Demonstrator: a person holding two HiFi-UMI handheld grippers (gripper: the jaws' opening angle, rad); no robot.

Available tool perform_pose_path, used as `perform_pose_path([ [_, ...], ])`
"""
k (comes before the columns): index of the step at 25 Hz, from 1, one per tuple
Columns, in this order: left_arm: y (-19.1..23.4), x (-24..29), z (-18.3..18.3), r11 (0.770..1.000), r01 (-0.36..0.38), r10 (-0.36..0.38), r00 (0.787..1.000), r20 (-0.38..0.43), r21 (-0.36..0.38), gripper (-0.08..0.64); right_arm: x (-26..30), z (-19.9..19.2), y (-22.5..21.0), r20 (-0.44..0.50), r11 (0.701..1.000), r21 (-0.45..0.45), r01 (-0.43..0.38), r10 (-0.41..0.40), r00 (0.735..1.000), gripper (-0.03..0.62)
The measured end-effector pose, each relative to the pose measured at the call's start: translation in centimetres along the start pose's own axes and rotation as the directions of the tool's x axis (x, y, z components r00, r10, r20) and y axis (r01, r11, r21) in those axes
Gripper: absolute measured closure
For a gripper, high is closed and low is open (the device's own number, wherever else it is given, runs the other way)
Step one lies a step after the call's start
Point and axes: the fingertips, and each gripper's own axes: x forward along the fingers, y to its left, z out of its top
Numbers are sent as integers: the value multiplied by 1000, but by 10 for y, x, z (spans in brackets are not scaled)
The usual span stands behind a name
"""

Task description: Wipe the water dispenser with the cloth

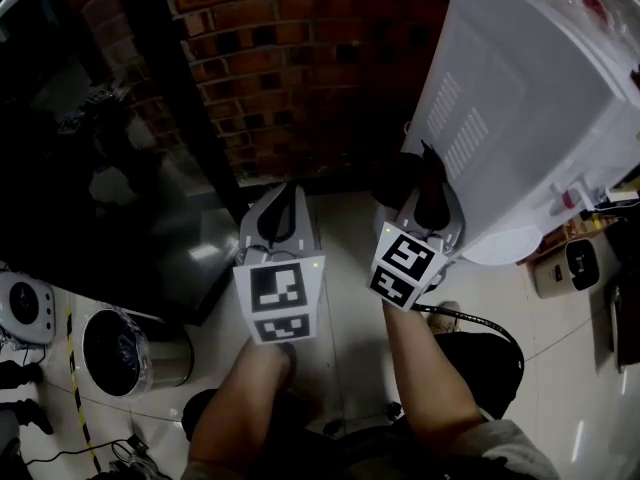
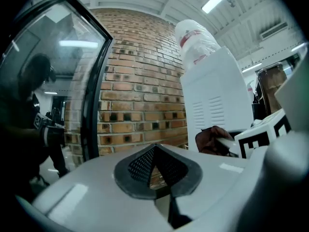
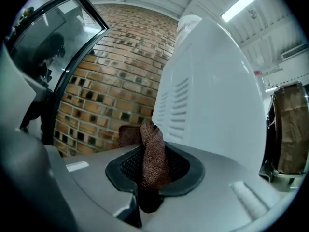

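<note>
Cloth held beside the dispenser

I am gripping the brown cloth in my right tongs. Their pads are pressing on it, and a bunched end is sticking up past the tips. It is hanging low beside the white dispenser's vented side panel, close to its lower edge. I cannot tell whether the two are touching. My left tongs are closed at the tips and holding nothing. They are pointing at the brick wall, just left of the right pair. Both are hovering above the tiled floor.
</note>
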Motion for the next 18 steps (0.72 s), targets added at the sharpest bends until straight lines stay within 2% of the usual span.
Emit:
perform_pose_path([
  [3, -2, -1, -17, 999, 9, -8, 999, -31, 37, 559, 0, -42, 5, -66, 1000, -16, -8, 7, 998, 512],
  [8, -12, -2, -56, 995, 56, -45, 991, -127, 85, 560, -2, -116, 18, -185, 999, -39, -28, 21, 983, 512],
  [18, -18, 2, -65, 993, 86, -73, 988, -139, 86, 560, 2, -256, 45, -408, 988, -125, -91, 32, 912, 512],
])
